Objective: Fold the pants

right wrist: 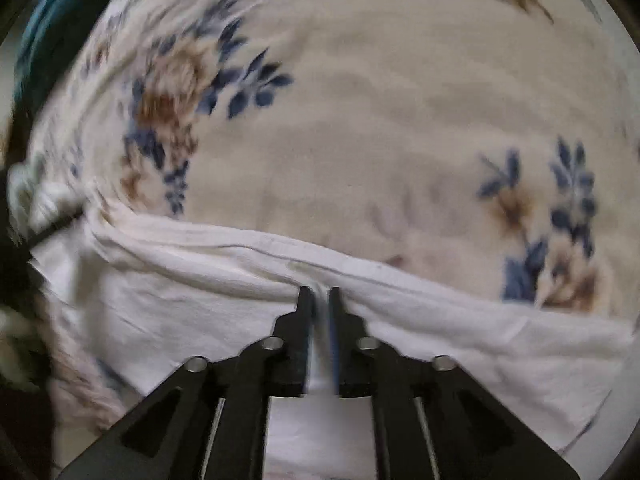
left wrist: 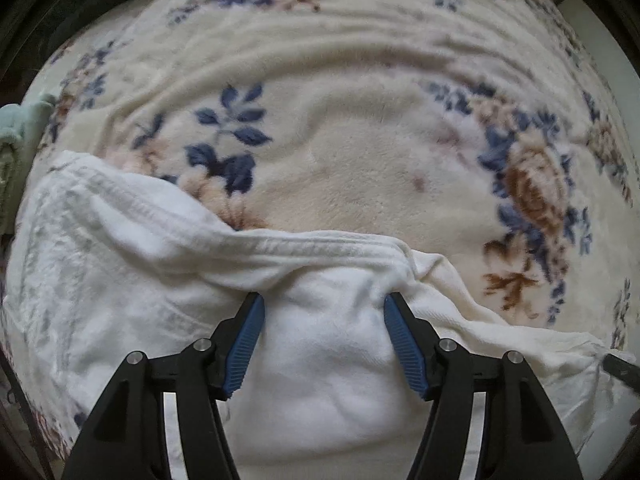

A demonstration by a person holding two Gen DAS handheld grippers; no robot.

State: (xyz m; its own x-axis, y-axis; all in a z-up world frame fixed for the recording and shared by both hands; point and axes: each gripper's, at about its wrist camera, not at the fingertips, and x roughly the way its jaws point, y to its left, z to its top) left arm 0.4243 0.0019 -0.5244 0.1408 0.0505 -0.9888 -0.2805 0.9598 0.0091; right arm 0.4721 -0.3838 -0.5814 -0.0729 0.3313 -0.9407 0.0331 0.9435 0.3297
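Observation:
The white pants (left wrist: 320, 344) lie on a cream floral blanket (left wrist: 340, 160). In the left wrist view my left gripper (left wrist: 324, 300) is open, its blue pads (left wrist: 246, 344) spread wide with a bunched fold of the white fabric between them, just below a stitched hem (left wrist: 280, 246). In the right wrist view the pants (right wrist: 180, 300) fill the lower frame and my right gripper (right wrist: 319, 294) is shut on a pinch of the fabric just below the hem edge (right wrist: 360, 268). The view is blurred.
The floral blanket (right wrist: 380, 140) covers the whole surface beyond the pants. A pale green cloth (left wrist: 16, 136) lies at the far left edge. A dark teal object (right wrist: 44, 40) sits at the upper left. The other gripper's dark tip (left wrist: 620, 368) shows at right.

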